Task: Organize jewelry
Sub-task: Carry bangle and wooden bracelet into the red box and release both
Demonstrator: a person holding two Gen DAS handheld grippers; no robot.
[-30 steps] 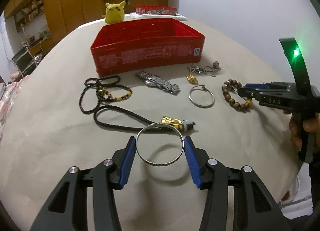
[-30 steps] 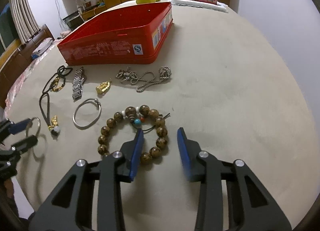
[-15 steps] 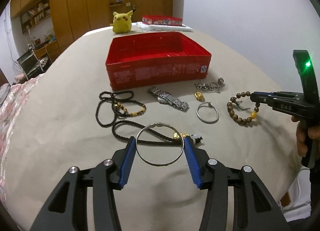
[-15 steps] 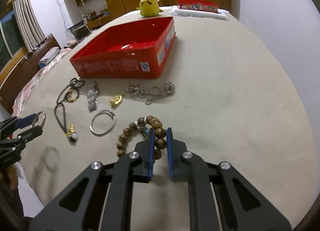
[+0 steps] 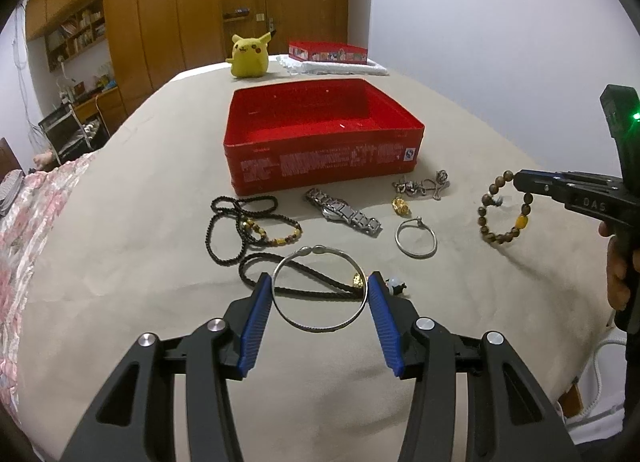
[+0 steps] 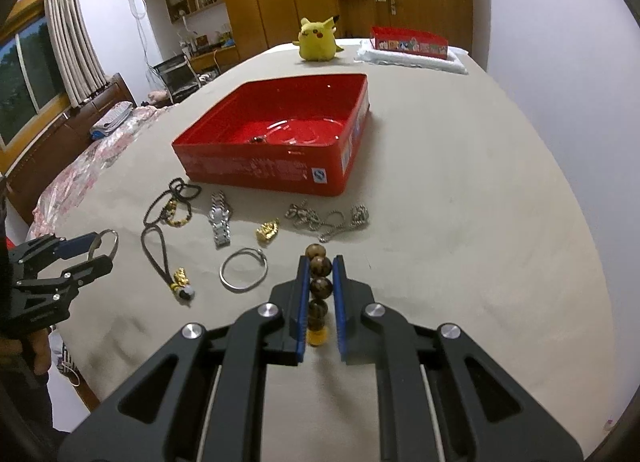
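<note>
My left gripper (image 5: 319,294) is shut on a large silver bangle (image 5: 298,326) and holds it above the table; it also shows in the right wrist view (image 6: 105,248). My right gripper (image 6: 319,268) is shut on a brown bead bracelet (image 6: 320,287), which hangs from it in the left wrist view (image 5: 502,238), lifted off the table. The open red tin (image 5: 324,160) stands behind the jewelry, with a small item on its floor (image 6: 258,139). On the table lie a smaller silver bangle (image 5: 415,254), a metal watch (image 5: 342,212), a gold charm (image 5: 401,207), a silver chain (image 5: 424,187), black bead strands (image 5: 236,222) and a black cord (image 5: 304,288).
A yellow plush toy (image 5: 249,56) and a small red box (image 5: 328,52) on a white cloth sit at the far end of the table. A flowered cloth (image 5: 28,222) lies at the left. The table's right edge (image 5: 596,342) is near my right gripper.
My right gripper closed on the bead bracelet and lifted it off the table. Both grippers have risen, the left still holding the large bangle.
</note>
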